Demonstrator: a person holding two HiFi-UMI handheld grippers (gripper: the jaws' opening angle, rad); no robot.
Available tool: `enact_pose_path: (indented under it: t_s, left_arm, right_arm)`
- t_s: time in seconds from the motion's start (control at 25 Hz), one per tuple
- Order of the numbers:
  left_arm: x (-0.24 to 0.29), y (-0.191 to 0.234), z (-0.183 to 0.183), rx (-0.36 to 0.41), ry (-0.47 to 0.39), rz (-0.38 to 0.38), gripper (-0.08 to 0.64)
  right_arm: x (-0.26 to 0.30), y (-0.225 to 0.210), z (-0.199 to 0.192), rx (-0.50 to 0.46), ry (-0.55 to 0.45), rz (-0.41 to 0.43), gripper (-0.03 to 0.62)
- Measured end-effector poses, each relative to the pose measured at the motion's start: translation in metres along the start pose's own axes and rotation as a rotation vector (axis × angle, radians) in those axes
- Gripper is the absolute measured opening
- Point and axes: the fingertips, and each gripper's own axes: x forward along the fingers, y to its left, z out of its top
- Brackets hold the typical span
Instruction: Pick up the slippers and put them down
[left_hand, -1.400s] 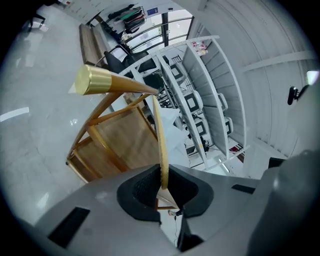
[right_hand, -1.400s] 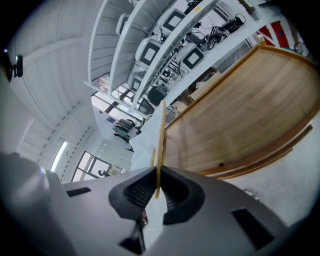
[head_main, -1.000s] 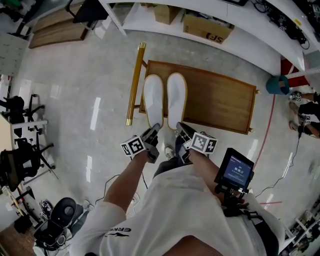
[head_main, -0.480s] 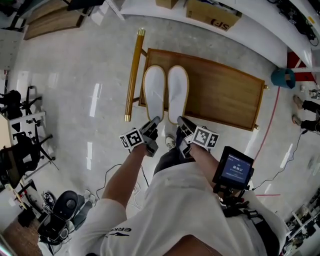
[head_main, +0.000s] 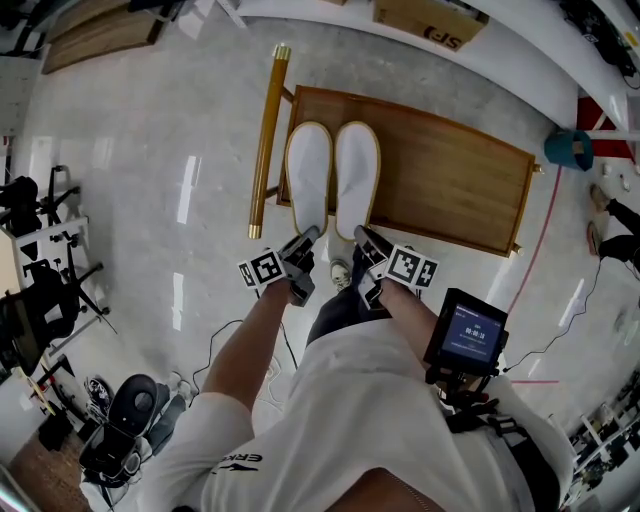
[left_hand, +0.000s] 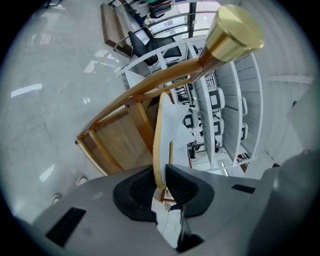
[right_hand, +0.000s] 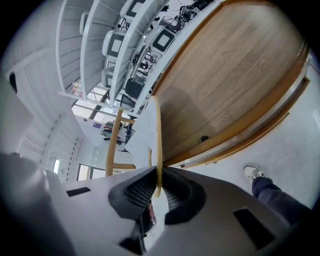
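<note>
Two white slippers with tan rims lie side by side over a low wooden rack (head_main: 450, 190). My left gripper (head_main: 308, 238) is shut on the heel rim of the left slipper (head_main: 308, 175). My right gripper (head_main: 362, 238) is shut on the heel rim of the right slipper (head_main: 356, 175). In the left gripper view the tan rim of the left slipper (left_hand: 161, 145) is pinched between the black pads of the left gripper (left_hand: 161, 186). In the right gripper view the right gripper (right_hand: 158, 189) clamps the thin rim of the right slipper (right_hand: 150, 130) above the rack's board (right_hand: 235, 65). Whether the soles touch the board I cannot tell.
A golden rail (head_main: 265, 140) runs along the rack's left end; its brass cap (left_hand: 234, 29) looms in the left gripper view. The person's shoe (head_main: 341, 272) stands just before the rack. A cardboard box (head_main: 430, 25) lies beyond, a teal bucket (head_main: 568, 150) at right, an office chair (head_main: 130, 420) at lower left.
Both grippers have come down a little with the slippers toward the wooden board and rolled slightly. Both grips are unchanged.
</note>
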Motion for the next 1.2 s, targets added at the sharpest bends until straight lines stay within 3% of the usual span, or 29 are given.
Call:
enact_pose_path:
  t_s: [0.28,0.56,1.2]
  left_arm:
    - [0.002,0.003,-0.003,0.027,0.019,0.014,0.077]
    - [-0.001,0.004,-0.006,0.042,0.027,0.005,0.137]
    - [-0.016,0.001,-0.022,0.06,0.027,-0.008,0.152]
  right_arm:
    - [0.0,-0.004,0.0,-0.017,-0.011,-0.012,0.041]
    - [0.001,-0.006,-0.002,-0.024,-0.012,-0.008,0.106]
    - [-0.01,-0.013,-0.012,-0.05,0.003,-0.018,0.147]
